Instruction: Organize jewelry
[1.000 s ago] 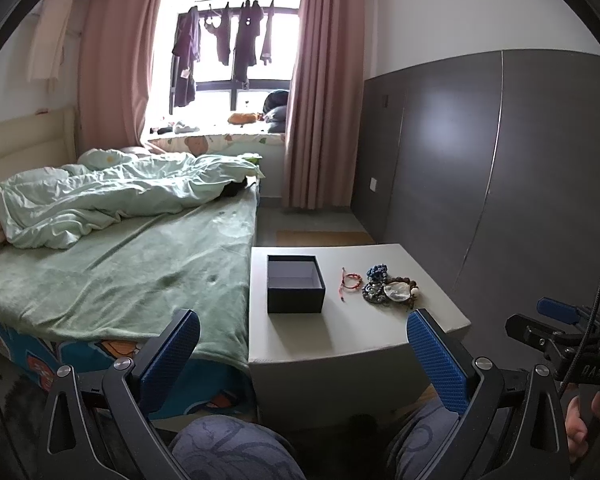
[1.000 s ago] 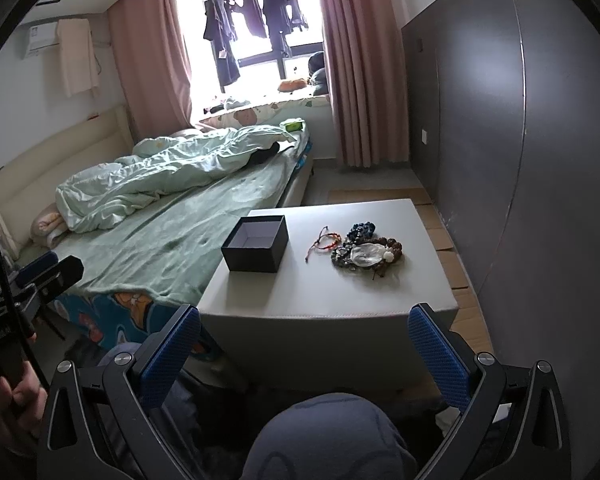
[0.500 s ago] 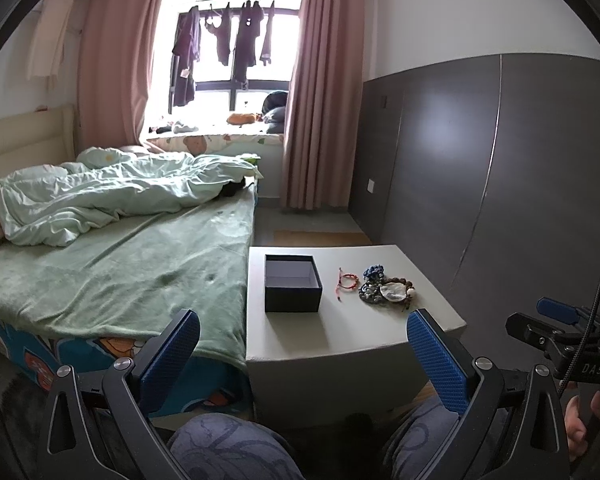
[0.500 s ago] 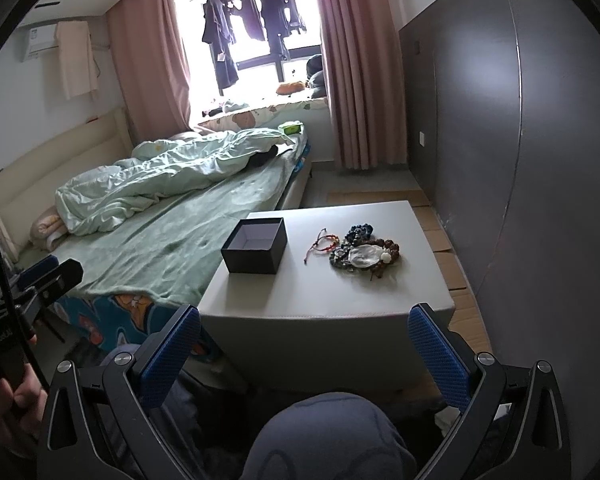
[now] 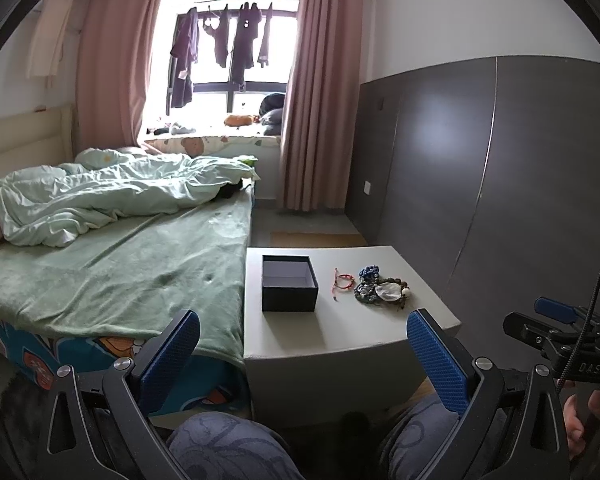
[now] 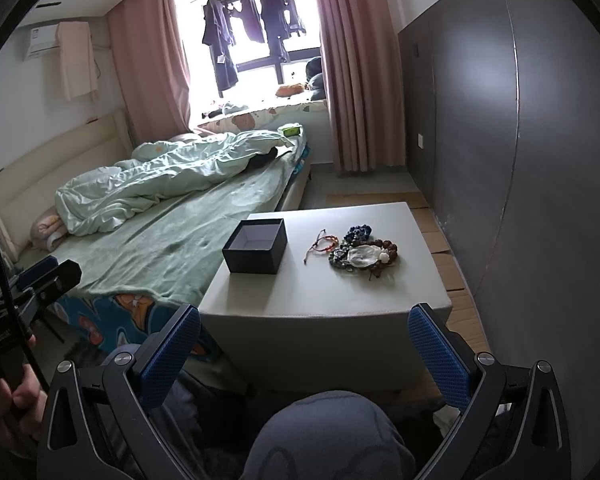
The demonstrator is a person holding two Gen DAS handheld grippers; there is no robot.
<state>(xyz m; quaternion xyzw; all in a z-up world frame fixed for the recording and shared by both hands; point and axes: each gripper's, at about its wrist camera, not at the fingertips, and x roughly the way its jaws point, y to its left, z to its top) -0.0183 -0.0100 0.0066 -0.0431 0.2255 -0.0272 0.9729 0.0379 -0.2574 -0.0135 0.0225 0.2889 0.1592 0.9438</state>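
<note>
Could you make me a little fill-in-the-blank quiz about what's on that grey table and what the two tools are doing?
1. The dark box on the table has no lid and is ____ inside.
2. The red string bracelet lies between the box and the ____ of beaded jewelry.
3. Both the left tool and the right tool are ____ and hold nothing.

Missing words: empty; pile; open

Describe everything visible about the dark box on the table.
The dark box is square, navy or black, seemingly rigid card, with a pale lining. It has no lid on and looks empty. It stands upright on the grey table at the edge nearest the bed, apart from the red bracelet. Nothing else touches it.
</note>
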